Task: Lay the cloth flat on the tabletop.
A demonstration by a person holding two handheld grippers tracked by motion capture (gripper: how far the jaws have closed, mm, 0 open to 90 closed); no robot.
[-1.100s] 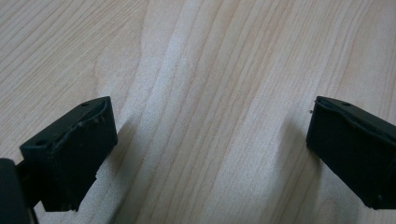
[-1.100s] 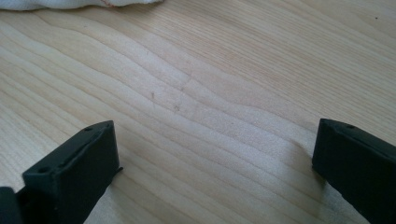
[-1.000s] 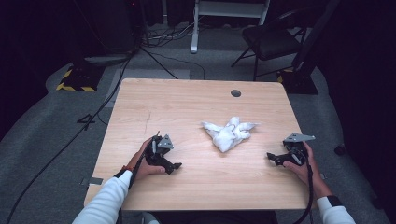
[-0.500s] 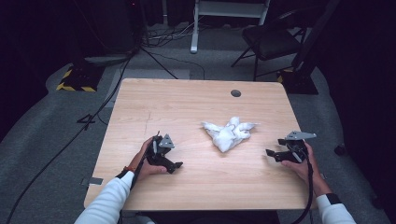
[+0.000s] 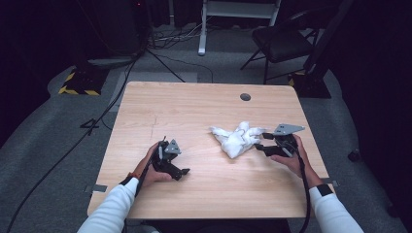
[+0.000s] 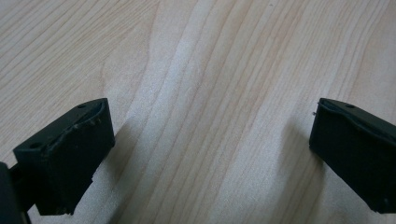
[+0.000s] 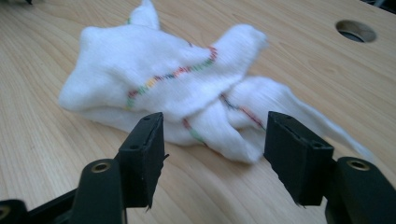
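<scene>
A crumpled white cloth (image 5: 236, 139) with a thin multicoloured stitched line (image 7: 154, 70) lies right of the middle of the wooden table (image 5: 194, 107). My right gripper (image 5: 259, 147) is held just to its right, pointing at it. Its jaws (image 7: 215, 149) have just been closing but still stand apart, and the cloth's near edge lies just ahead of the gap, untouched by the pads. My left gripper (image 5: 183, 172) rests low over the front left of the table. It stands open (image 6: 210, 154) over bare wood, with nothing between its fingers.
A round cable hole (image 5: 245, 97) is set in the table near its far edge (image 7: 356, 31). Beyond the table stand a dark chair (image 5: 282, 41), a white stand (image 5: 238, 9) and a yellow-black striped block (image 5: 77, 85). Cables run across the grey floor.
My right gripper has moved left and slightly up, from the table's right edge to the cloth, and its jaws have narrowed. The left gripper and the cloth have stayed put.
</scene>
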